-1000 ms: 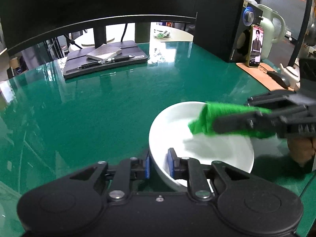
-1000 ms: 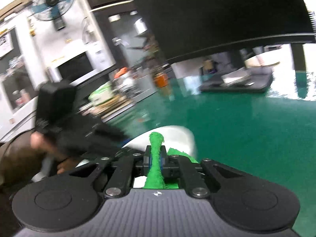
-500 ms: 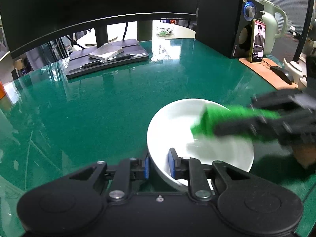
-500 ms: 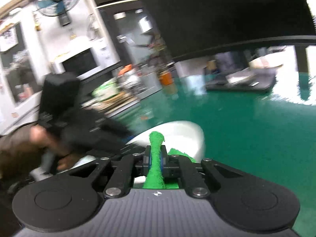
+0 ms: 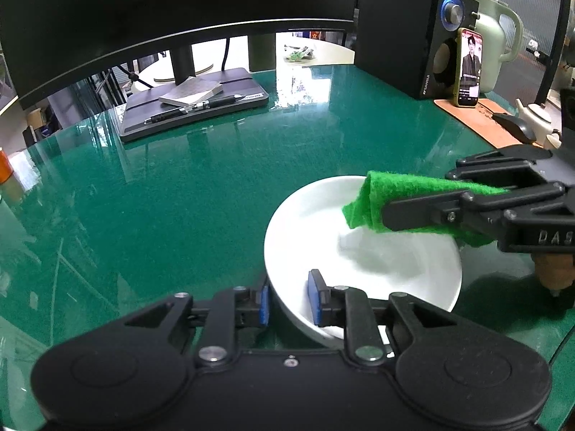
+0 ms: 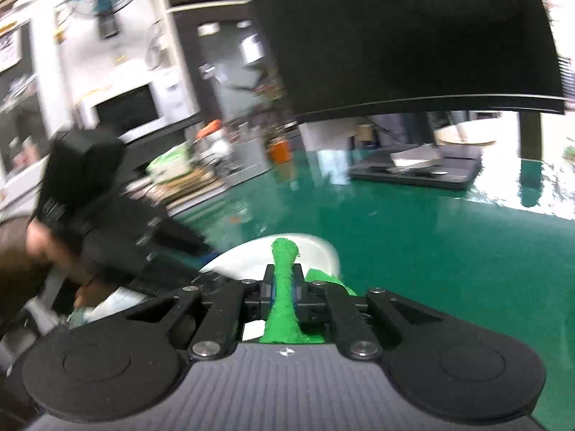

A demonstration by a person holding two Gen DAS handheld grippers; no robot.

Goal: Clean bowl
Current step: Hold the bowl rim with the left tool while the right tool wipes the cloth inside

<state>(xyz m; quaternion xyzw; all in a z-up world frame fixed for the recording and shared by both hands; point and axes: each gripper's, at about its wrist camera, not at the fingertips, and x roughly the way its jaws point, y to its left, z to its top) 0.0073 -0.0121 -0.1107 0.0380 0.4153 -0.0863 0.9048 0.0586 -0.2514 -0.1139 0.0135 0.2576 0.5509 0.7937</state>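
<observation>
A white bowl (image 5: 359, 251) sits on the green table (image 5: 179, 197). My left gripper (image 5: 289, 298) is shut on its near rim, one blue pad outside the wall and one inside. My right gripper (image 5: 420, 194) reaches in from the right with a folded green cloth (image 5: 373, 194) pinched between its pads. The cloth's tip hangs over the bowl's far right inside. Its jaws are opening slightly, and the cloth is still squeezed between them. In the right wrist view the cloth (image 6: 284, 255) sticks out past the right gripper (image 6: 284, 287) over the bowl (image 6: 316, 248). The left gripper (image 6: 194, 248) is blurred.
A large monitor (image 5: 143, 18) stands at the back, over a dark case (image 5: 194, 107) that carries a notebook and pens. A speaker (image 5: 402, 36), a phone (image 5: 469, 68), a kettle (image 5: 496, 43) and a mouse (image 5: 514, 125) stand at the far right.
The right gripper has shifted the cloth a little inside the bowl and rolled slightly. The left gripper keeps its hold on the rim.
</observation>
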